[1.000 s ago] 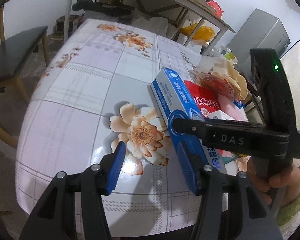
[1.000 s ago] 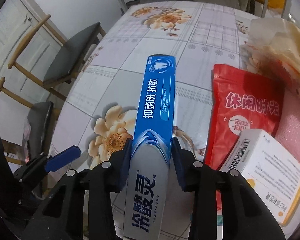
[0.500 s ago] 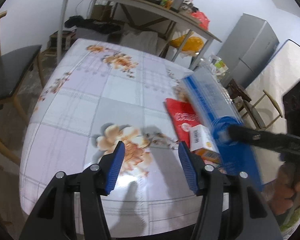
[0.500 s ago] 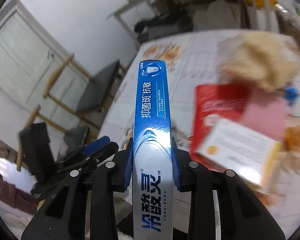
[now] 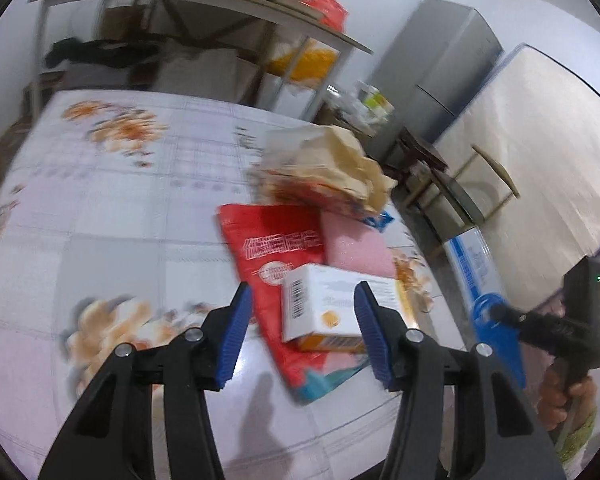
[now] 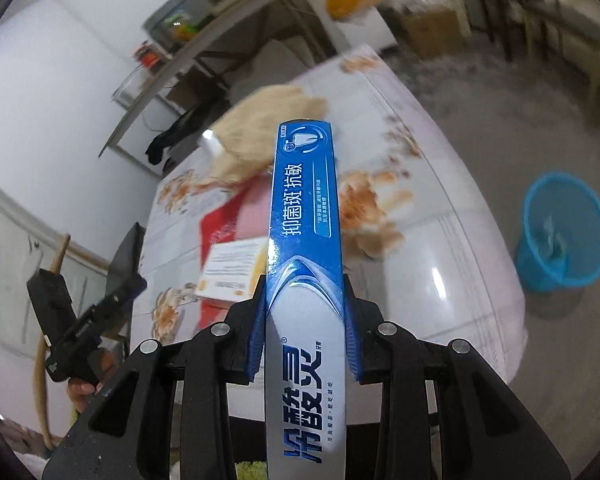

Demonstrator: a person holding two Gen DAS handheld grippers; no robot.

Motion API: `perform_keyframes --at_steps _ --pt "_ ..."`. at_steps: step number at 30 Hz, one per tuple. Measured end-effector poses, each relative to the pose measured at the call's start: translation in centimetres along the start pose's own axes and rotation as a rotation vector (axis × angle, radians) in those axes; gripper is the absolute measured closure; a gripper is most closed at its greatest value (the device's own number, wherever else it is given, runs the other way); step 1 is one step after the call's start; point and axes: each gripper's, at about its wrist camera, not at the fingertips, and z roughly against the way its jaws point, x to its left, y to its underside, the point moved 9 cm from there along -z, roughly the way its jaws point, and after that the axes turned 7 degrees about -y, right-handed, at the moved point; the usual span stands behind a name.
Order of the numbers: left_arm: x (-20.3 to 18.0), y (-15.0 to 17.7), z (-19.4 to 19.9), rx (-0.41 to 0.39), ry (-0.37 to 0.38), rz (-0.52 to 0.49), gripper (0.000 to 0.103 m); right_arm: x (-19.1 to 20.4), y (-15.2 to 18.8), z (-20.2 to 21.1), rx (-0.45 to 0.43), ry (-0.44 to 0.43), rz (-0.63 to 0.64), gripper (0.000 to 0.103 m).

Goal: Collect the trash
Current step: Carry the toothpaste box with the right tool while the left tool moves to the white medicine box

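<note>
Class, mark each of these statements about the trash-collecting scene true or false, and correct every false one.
1. The right gripper is shut on the long blue toothpaste box. True.
2. The left gripper holds the white and orange carton. False: it is open and holds nothing.
3. The blue plastic bin stands on the floor beside the floral-cloth table. True.
4. The white and orange carton lies directly on the tablecloth. False: it rests on the red snack pouch.

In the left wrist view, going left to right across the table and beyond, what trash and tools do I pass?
Red snack pouch → white and orange carton → blue toothpaste box → right tongs clamping it.
</note>
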Motion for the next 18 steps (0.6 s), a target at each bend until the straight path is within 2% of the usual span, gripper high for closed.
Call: perform_keyframes --at_steps 4,5,6,8,9,10,12,16,18 --pt "-3.7 -0.9 -1.6 0.026 0.056 -0.176 0.052 -1.3 0.1 -1.4 0.021 -0.010 -0.048 0.072" --pt "-4.8 -0.9 -2.0 0.030 0.065 -0.251 0.047 -1.4 0.5 -1.3 0.024 -0.015 -0.051 0.072" --pt "-5.9 -0.8 -2.4 0.035 0.072 -0.330 0.036 -1.4 0.4 -1.5 0.029 -0.022 -0.051 0.072" --pt "-7.5 -0.4 -2.9 0.038 0.078 -0.468 0.024 -1.6 0.3 -1.4 0.037 -0.031 -0.048 0.072" --pt "-8.4 0.0 -3.3 0.042 0.087 -0.552 0.018 -1.7 0.3 -1.4 0.040 -0.035 -0.048 0.072" --pt "-9.2 0.4 -3.8 0.049 0.096 -0.625 0.017 -1.8 0.1 -1.5 0.045 -0.042 -0.049 0.072" --pt "-9.8 0.8 -4.8 0.071 0.100 -0.715 0.010 -2.0 -0.1 -1.6 0.048 -0.052 -0.054 0.072" --pt "-10.3 1.5 -7.4 0.183 0.161 -0.800 0.009 -2.5 -0.3 -2.3 0.053 -0.065 -0.068 0.072" --pt "-10.0 1.6 -8.6 0.221 0.155 -0.823 0.009 -2.9 0.0 -2.0 0.057 -0.068 -0.073 0.072"
